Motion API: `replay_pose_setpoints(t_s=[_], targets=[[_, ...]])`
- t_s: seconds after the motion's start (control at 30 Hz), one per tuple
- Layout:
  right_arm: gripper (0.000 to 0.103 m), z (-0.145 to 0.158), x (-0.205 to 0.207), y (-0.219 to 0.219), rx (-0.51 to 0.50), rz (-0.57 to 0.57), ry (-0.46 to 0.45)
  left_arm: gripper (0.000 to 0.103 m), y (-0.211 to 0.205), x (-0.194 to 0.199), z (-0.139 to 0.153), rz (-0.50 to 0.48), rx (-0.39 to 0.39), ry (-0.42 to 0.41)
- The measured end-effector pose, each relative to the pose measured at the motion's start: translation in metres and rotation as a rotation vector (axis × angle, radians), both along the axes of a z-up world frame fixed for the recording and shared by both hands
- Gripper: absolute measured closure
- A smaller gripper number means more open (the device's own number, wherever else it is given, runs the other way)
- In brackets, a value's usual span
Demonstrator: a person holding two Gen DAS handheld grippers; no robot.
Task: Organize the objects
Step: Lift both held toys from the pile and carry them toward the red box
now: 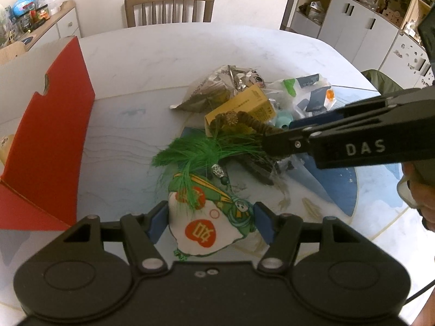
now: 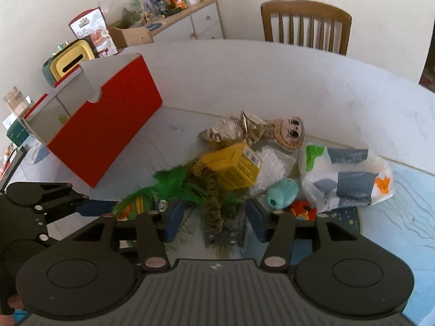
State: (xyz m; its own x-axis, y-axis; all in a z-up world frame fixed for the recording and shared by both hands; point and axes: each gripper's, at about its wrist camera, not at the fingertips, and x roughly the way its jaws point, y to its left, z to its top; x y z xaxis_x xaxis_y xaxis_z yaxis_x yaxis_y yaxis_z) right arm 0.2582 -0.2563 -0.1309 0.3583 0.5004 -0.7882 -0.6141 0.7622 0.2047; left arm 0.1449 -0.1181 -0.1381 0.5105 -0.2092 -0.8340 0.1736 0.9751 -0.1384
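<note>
Left gripper (image 1: 209,224): 2 pads clamp the sachet (image 1: 209,217) at its flanks.
Right gripper (image 2: 214,217): jaws part-open, empty; brown cord (image 2: 213,206) lies between the pads, untouched.
Tassel (image 1: 198,152): just ahead of the left pads, tied to the sachet, tangled in the pile.
Box (image 2: 108,125): well left of both grippers, open-topped.
Advice: lift the sachet slowly so the tassel slips free; pin the cord if it drags.

A smooth, pale marble-look table (image 1: 190,54) bears a matt red cardboard box (image 2: 108,125), a glossy printed cloth pouch (image 1: 209,225) with feathery green tassel (image 1: 201,152), crinkled plastic bags (image 2: 345,179) and a yellow paper carton (image 2: 233,165).
</note>
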Motion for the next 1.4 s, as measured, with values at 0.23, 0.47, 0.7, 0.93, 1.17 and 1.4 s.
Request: replay_pose_setpoints(t_s=[0.23,0.47,0.7,0.93,1.17,1.4], targets=[[0.092,-0.005,-0.001,0.004,0.004,-0.004,0.012,0.037,0.0,-0.001,0.001,-0.002,0.001,-0.005],[0.095,0.0,-0.004,0.003,0.005,-0.033,-0.007,0.037,0.003,-0.005,0.011,-0.005,-0.003,-0.028],[0.096,0.036,-0.014,-0.01,0.102,-0.073,-0.021,0.037,0.018,-0.016,0.05,-0.014,-0.053,-0.102],[0.096,0.08,-0.029,-0.015,0.194,-0.092,-0.041,0.037,0.044,-0.024,0.09,-0.014,-0.106,-0.159],[0.096,0.108,-0.05,0.003,0.221,-0.087,-0.076,0.037,0.077,-0.028,0.116,0.007,-0.106,-0.2],[0.096,0.125,-0.068,0.037,0.222,-0.08,-0.1,0.037,0.119,-0.023,0.134,0.028,-0.093,-0.201]])
